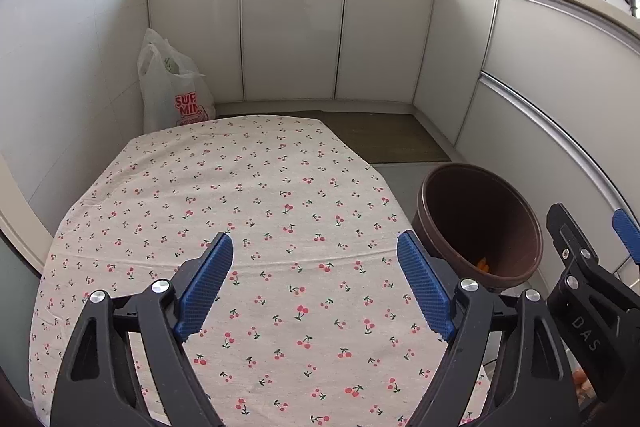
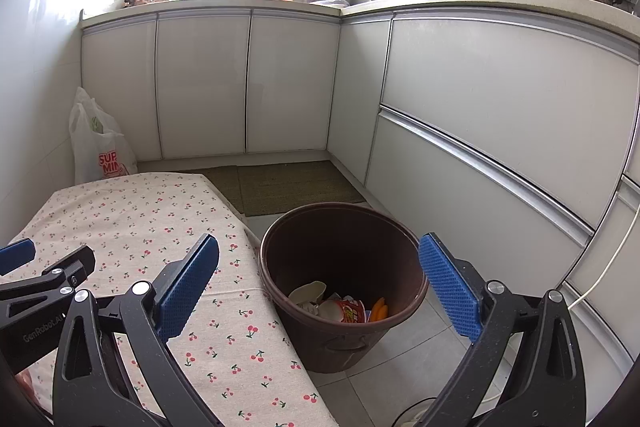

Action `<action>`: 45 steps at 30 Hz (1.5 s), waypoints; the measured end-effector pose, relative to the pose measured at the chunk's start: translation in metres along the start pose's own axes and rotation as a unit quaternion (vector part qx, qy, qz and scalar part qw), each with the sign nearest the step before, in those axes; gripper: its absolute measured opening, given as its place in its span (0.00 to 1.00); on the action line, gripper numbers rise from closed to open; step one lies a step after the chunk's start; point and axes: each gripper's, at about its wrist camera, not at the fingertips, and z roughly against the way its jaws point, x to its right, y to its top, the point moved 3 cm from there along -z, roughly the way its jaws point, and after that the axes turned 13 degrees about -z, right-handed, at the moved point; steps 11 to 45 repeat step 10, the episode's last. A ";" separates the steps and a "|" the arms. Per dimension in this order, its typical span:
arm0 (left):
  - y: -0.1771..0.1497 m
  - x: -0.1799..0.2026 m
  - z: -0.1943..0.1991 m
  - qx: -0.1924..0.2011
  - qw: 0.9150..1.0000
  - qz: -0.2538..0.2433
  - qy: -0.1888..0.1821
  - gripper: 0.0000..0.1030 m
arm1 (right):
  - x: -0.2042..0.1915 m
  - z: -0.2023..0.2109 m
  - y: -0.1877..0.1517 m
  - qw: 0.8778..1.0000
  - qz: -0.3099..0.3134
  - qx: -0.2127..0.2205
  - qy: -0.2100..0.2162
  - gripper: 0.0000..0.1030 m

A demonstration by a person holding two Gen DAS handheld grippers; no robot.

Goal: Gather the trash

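While both tools hang over the scene with nothing in them, the trash is already down in the brown bin (image 2: 340, 287) on the floor tiles — a crumpled white paper piece (image 2: 306, 293), a red-printed instant-noodle cup (image 2: 348, 311) and an orange scrap (image 2: 378, 309) lie together at the bottom. By the look of them these are light, thin-walled, crushable things; the cup would likely dent under a hard squeeze, so its rim or a flattened side is the place to pinch, and the paper anywhere it bunches. The left gripper (image 1: 316, 279) stands wide over the cherry-print tablecloth (image 1: 248, 195), jaws apart with only cloth below; the right gripper (image 2: 320, 287) is spread just as wide, framing the bin's mouth. No loose trash shows on the cloth, so the collecting looks close to done. Around it: a white plastic shopping bag (image 1: 172, 95) stands against the wall past the table's far end, a green floor mat (image 2: 292, 187) lies before the grey cabinets (image 2: 244, 83), and a white cable (image 2: 612, 259) trails down at the right — the bin's tall wall and the table edge beside it are what would crowd any reach inside.
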 end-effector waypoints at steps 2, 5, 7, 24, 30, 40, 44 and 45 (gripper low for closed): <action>0.001 0.000 0.000 0.001 1.000 -0.001 0.001 0.80 | 0.001 0.000 0.000 1.000 -0.001 0.001 -0.001 0.93; 0.002 0.000 0.002 0.000 1.000 0.006 -0.003 0.87 | 0.002 0.000 0.000 1.000 -0.001 0.001 -0.003 0.93; 0.003 -0.001 0.003 0.001 1.000 0.008 -0.001 0.89 | 0.002 -0.001 0.000 1.000 -0.001 0.001 -0.004 0.93; 0.003 -0.001 0.006 0.005 1.000 0.010 0.008 0.90 | 0.001 0.000 0.000 1.000 0.000 0.001 -0.006 0.93; 0.003 -0.001 0.006 0.005 1.000 0.010 0.008 0.90 | 0.001 0.000 0.000 1.000 0.000 0.001 -0.006 0.93; 0.003 -0.001 0.006 0.005 1.000 0.010 0.008 0.90 | 0.001 0.000 0.000 1.000 0.000 0.001 -0.006 0.93; 0.003 -0.001 0.006 0.005 1.000 0.010 0.008 0.90 | 0.001 0.000 0.000 1.000 0.000 0.001 -0.006 0.93; 0.003 -0.001 0.006 0.005 1.000 0.010 0.008 0.90 | 0.001 0.000 0.000 1.000 0.000 0.001 -0.006 0.93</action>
